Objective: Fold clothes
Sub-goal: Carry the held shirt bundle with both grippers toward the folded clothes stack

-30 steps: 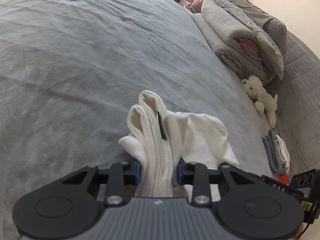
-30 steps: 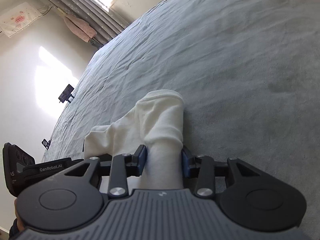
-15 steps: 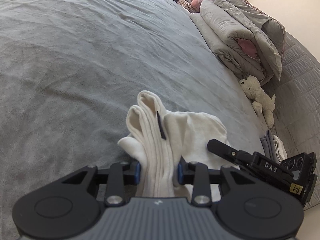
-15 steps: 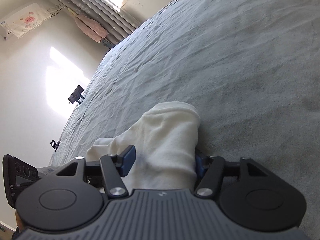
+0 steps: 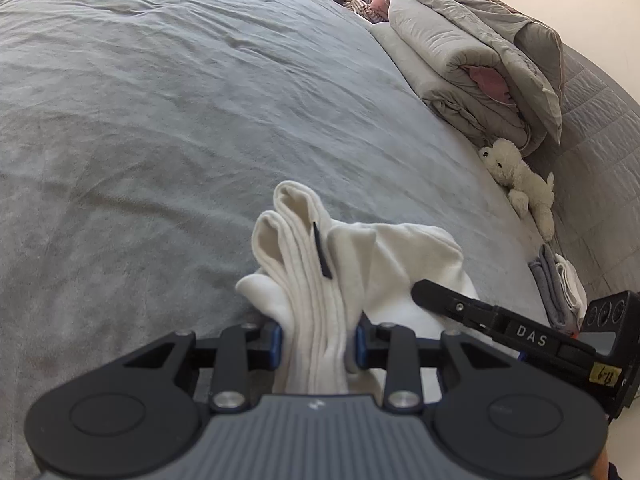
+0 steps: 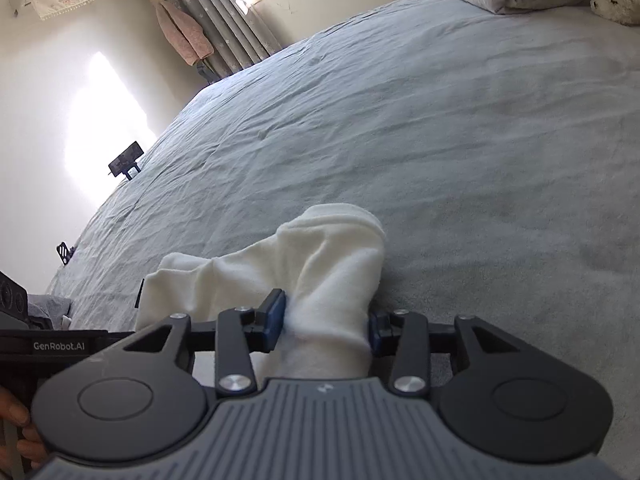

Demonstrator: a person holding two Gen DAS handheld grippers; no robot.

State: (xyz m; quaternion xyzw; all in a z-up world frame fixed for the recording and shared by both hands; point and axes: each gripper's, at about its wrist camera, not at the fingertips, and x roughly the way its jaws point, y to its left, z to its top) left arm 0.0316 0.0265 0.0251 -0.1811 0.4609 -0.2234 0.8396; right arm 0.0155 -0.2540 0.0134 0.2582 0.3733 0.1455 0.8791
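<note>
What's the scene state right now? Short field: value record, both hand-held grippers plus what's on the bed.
surface: grey bedspread
garment: white socks, bunched, lying on the bedspread
left hand-held gripper: shut on the ribbed cuff end of the white socks
right hand-held gripper: pads at both sides of the other end of the white socks, grip unclear
background: folded grey duvet; white teddy bear; small stack of folded cloths
fold status: not yet neat
</note>
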